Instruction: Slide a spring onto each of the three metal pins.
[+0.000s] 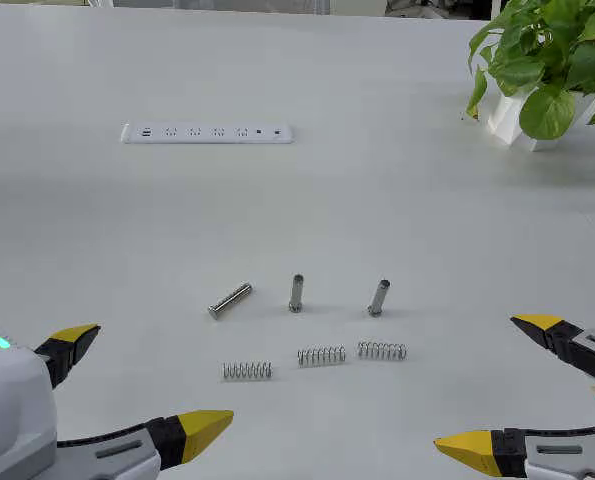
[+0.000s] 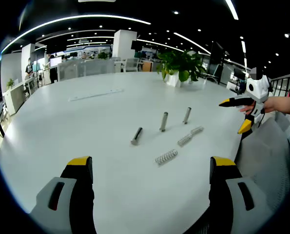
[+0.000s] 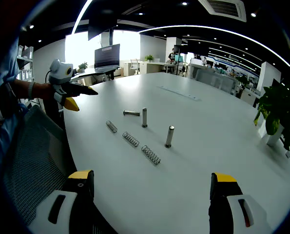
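The left gripper (image 1: 142, 380) sits at the near left of the head view, its yellow-tipped jaws released, spread wide with nothing between them. The right gripper (image 1: 502, 383), at the near right, is released in the same way. Both are over the near edge of the white surface (image 1: 427, 220), well apart from the parts.

Between the grippers and a little farther in, three bare springs lie on their sides in a loose row: the left spring (image 1: 247, 371), the middle spring (image 1: 321, 355) and the right spring (image 1: 381, 350). Just behind them are the three metal pins. The left pin (image 1: 229, 299) lies flat and slanted, while the middle pin (image 1: 296, 293) and the right pin (image 1: 378, 297) stand upright. Each spring lies apart from every pin.

Farther back lies a white power strip (image 1: 207, 133); any marking on it is too small to read. A leafy potted plant (image 1: 547, 60) in a white pot stands at the far right. The right gripper view shows a monitor (image 3: 108, 56) in the office beyond, its screen unreadable.
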Motion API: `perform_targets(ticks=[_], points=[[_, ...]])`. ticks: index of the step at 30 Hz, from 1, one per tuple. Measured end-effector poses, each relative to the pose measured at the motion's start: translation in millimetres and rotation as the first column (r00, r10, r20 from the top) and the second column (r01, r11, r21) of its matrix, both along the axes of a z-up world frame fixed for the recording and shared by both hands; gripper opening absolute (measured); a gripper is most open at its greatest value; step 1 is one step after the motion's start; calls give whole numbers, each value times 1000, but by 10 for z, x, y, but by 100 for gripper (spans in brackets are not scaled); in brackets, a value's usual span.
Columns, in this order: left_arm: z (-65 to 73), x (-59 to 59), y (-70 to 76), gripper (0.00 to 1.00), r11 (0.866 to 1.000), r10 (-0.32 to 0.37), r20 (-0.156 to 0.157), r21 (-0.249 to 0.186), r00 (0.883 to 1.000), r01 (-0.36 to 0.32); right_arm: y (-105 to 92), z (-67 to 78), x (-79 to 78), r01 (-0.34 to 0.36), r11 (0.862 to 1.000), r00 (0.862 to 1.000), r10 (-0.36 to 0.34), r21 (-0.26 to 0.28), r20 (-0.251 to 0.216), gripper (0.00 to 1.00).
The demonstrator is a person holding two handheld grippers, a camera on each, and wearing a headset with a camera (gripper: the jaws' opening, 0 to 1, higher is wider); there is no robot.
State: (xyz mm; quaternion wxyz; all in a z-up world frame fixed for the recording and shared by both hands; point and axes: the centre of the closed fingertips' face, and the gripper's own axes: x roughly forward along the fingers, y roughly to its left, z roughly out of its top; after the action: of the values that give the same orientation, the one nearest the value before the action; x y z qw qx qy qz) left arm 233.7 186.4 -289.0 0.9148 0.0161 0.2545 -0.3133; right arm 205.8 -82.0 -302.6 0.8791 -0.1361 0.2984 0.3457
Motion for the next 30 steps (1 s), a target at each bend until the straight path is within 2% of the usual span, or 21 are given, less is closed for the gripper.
perform_targets(ticks=[11,20,30], points=[[6,-19,-4,99,1000,2,-12,-6,1000,-2,23,60,20,-3,1000,1000,3,2,15,99],[-19,-12,2,99,1000,-3,-21,-2,1000,3,-16,26,-18,-5,1000,1000,5,-1,5,99],[-59,9,-6,99,999,-30,-30,22,999,31,20,-24,-42,-15,1000,1000,15,8,-10,99]])
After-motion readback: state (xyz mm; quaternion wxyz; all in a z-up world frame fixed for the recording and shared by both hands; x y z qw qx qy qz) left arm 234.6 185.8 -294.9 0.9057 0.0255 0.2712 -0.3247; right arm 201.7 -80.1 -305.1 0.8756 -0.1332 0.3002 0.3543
